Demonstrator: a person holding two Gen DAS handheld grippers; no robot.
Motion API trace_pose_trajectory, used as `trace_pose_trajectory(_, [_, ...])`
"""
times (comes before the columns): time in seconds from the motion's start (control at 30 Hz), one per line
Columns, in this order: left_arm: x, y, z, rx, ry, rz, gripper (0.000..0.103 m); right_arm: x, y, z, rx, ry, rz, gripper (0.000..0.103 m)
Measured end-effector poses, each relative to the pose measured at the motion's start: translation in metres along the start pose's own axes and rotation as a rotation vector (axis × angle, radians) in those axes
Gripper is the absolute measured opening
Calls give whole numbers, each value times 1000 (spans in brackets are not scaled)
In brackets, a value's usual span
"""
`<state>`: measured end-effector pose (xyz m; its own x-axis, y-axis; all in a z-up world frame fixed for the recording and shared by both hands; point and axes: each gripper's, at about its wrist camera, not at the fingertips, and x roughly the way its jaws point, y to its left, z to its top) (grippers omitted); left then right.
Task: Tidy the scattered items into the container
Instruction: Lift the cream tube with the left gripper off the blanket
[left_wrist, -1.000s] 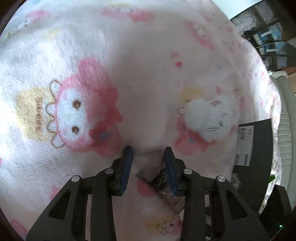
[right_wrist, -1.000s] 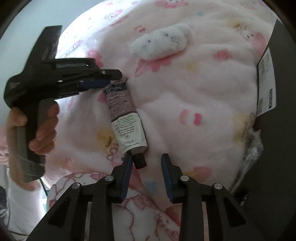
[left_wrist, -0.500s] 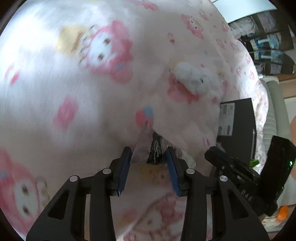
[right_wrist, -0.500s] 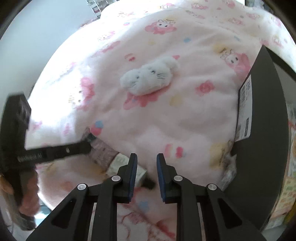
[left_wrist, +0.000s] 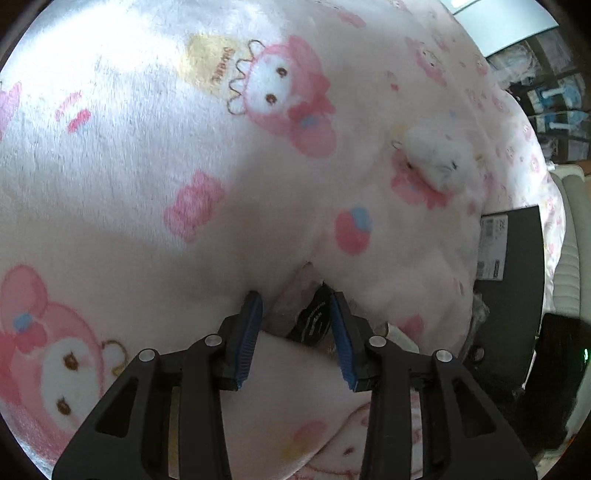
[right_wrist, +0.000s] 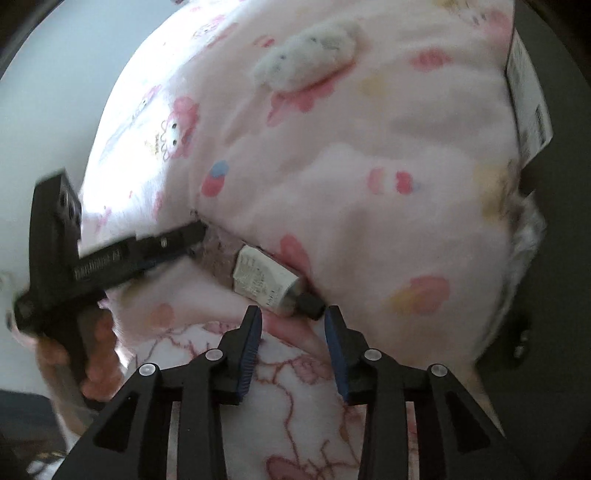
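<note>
A cream tube (right_wrist: 258, 278) with a black cap lies in a fold of the pink cartoon blanket (right_wrist: 369, 206). In the left wrist view its crimped end (left_wrist: 299, 302) sits between the open jaws of my left gripper (left_wrist: 295, 299), which does not clamp it. That gripper also shows in the right wrist view (right_wrist: 195, 232), at the tube's far end. My right gripper (right_wrist: 291, 314) is open, its tips on either side of the black cap (right_wrist: 310, 304). A white plush cat (right_wrist: 306, 55) lies farther back on the blanket, also in the left wrist view (left_wrist: 439, 158).
A black box (left_wrist: 513, 295) with a white label stands at the blanket's right edge, also in the right wrist view (right_wrist: 554, 258). Crinkled clear plastic (right_wrist: 524, 229) lies against it. A hand (right_wrist: 88, 354) holds the left gripper's handle. Shelves (left_wrist: 554, 99) stand far right.
The right gripper opened wider and came back close to the tube's cap. The left gripper's view swung across the blanket while the tube's end stayed between its jaws.
</note>
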<state>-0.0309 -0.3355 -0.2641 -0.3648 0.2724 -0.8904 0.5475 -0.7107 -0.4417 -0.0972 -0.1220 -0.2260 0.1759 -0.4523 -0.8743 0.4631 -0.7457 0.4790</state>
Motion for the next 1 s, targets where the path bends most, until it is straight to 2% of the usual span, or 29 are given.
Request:
trace_pose_trajectory(0.17, [-13,8,-7,-2,21,-18,37,12,3,13,25,-8,-23,34])
trace_pose_trajectory(0.3, [-26,18,-14,2,27,-52,37,-10,18,19,-21,-116,-34,34])
trace_pose_trajectory(0.37, [-29,24,-14,-18,21,-73,37,-19,20,21,-33,-157,-3,34])
trace_pose_trajectory(0.4, [-29,27,-12,-38,13,-63,37,-19,19,21,-30,-155,-1,34])
trace_pose_trajectory(0.5, [-27,32,-7,-60,-6,-47,37,-5,14,20,-5,-103,-89,34])
trace_pose_trajectory(0.67, [-15,34,-6,-54,23,-53,37,17,4,9,38,-18,-34,35])
trace_pose_trajectory(0.77, [-15,31,-7,-53,31,-62,38,19,2,12,57,-30,-20,35])
trace_pose_trajectory(0.93, [-13,27,-8,-69,26,-66,38,-2,18,13,6,-124,-58,35])
trace_pose_trajectory(1.0, [-11,27,-8,-75,26,-64,38,-1,19,14,1,-128,-66,35])
